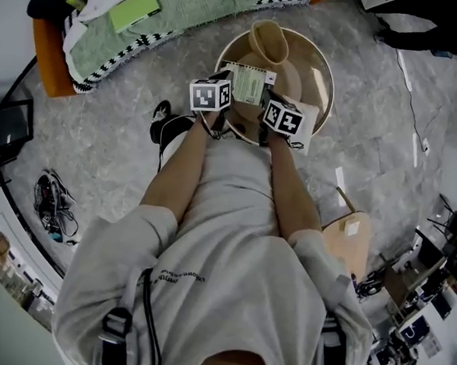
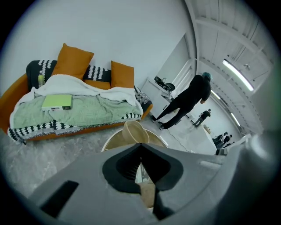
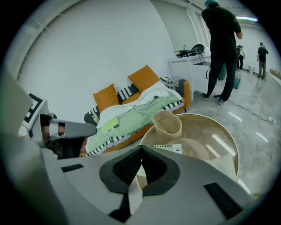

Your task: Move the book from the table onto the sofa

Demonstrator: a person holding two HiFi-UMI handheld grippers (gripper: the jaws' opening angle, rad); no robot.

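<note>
Both claws are shut tight and empty, left gripper (image 2: pixel 140 146) and right gripper (image 3: pixel 141 148) poised over the thin pale printed paperback book (image 1: pixel 247 79), which lies flat on the round beige table (image 1: pixel 324 64). It looks light, a bit floppy and smooth, so pinch near the spine; the blanket-draped orange sofa (image 1: pixel 48 60) stands near

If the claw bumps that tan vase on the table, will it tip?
Probably easily: the tan vase looks tall with a wide mouth. It looks hollow, so likely light. Its round body might then roll across the table.
</note>
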